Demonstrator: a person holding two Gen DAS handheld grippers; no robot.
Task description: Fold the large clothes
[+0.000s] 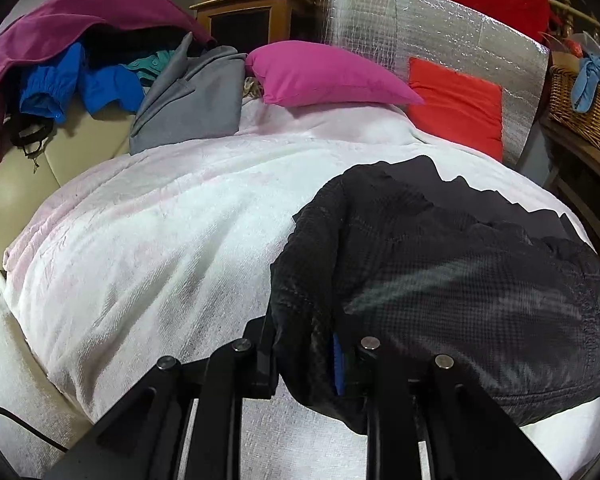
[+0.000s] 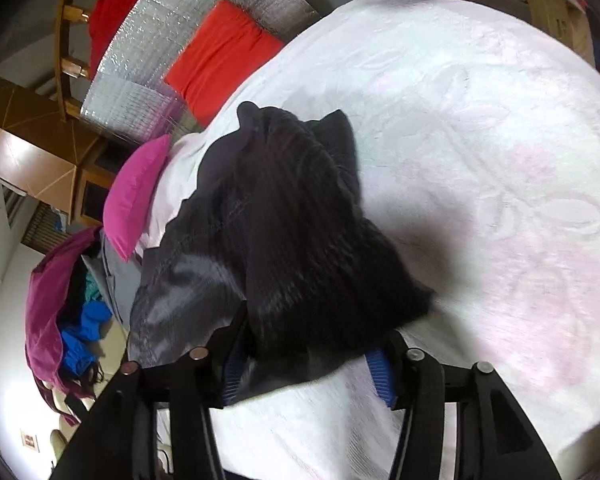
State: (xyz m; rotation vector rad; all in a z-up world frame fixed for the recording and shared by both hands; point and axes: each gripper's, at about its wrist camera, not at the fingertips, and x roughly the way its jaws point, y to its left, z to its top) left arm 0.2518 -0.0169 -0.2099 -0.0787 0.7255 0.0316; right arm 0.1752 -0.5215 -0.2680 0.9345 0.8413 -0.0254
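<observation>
White fluffy blanket (image 1: 160,216) covers the whole bed, and it makes a soft flat place for folding. On it lies a big black jacket with a shiny grey lining (image 1: 452,264), bunched up in a heap on the near part of the bed. It is not flat yet, so I think the folding has only just begun.

The left gripper (image 1: 314,364) has its two black fingers squeezed close on a thick fold of the jacket. It holds that edge tight, likely to keep the cloth from sliding away.

The right gripper (image 2: 306,372) has its fingers standing apart. A corner of the jacket lies between them, but the blue pads (image 2: 380,378) do not press on it. It may have let that corner go so it can rest on the blanket.

At the head of the bed a bright pink pillow (image 1: 324,74) and an orange-red square cushion (image 1: 456,108) lean on a shiny silver sheet (image 1: 400,24). A pile of other clothes, purple, blue and grey (image 1: 100,64), sits off to the side, maybe waiting for its turn. A woven basket (image 1: 584,108) stands at the other side
</observation>
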